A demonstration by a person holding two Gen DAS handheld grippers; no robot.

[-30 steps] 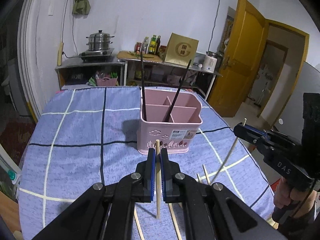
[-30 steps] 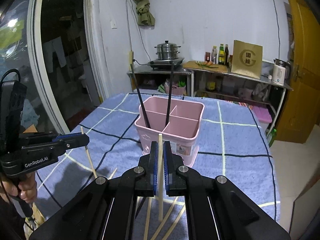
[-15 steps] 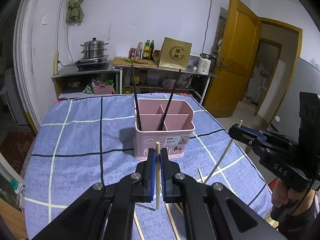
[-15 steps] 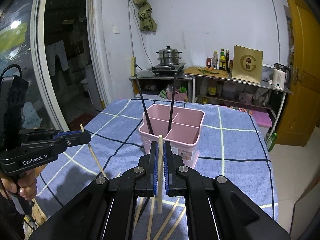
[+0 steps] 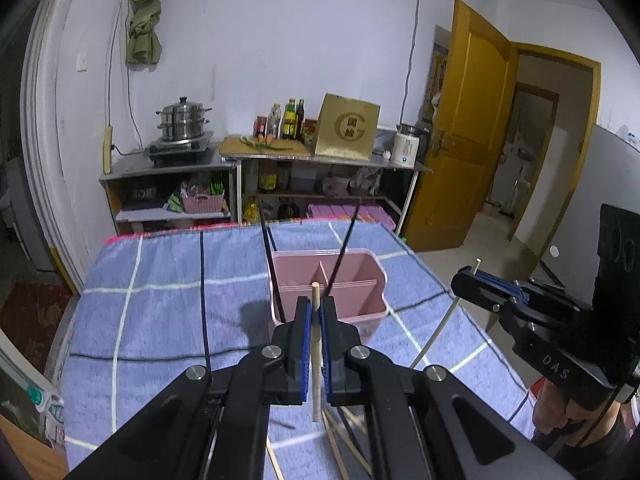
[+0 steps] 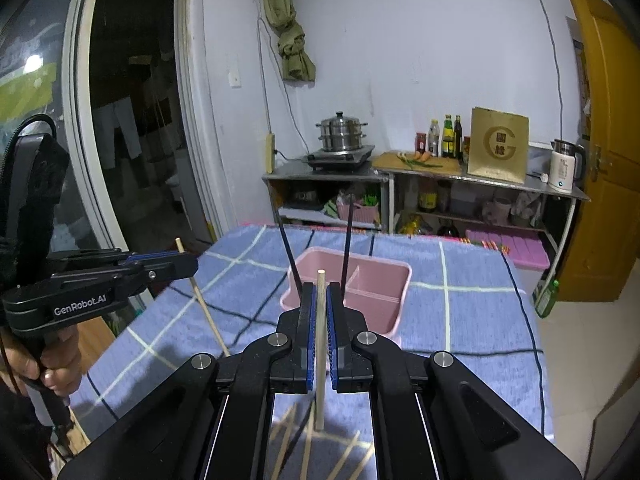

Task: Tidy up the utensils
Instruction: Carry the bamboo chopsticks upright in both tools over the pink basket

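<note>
My left gripper is shut on a pale wooden chopstick held upright above the blue checked tablecloth. My right gripper is likewise shut on a wooden chopstick. Just beyond both stands a pink divided utensil holder with two black chopsticks leaning in it. The right wrist view shows the holder a little right of centre. Each view shows the other gripper at its edge: the right one and the left one, each with its stick.
Several loose wooden chopsticks lie on the cloth below the grippers. Behind the table stand metal shelves with a steamer pot, bottles and a kettle. A yellow door is at the right, a dark doorway at the left.
Both grippers have risen with their chopsticks, so the holder and table now sit lower and farther in each view. The lower stick ends have lifted off the cloth.
</note>
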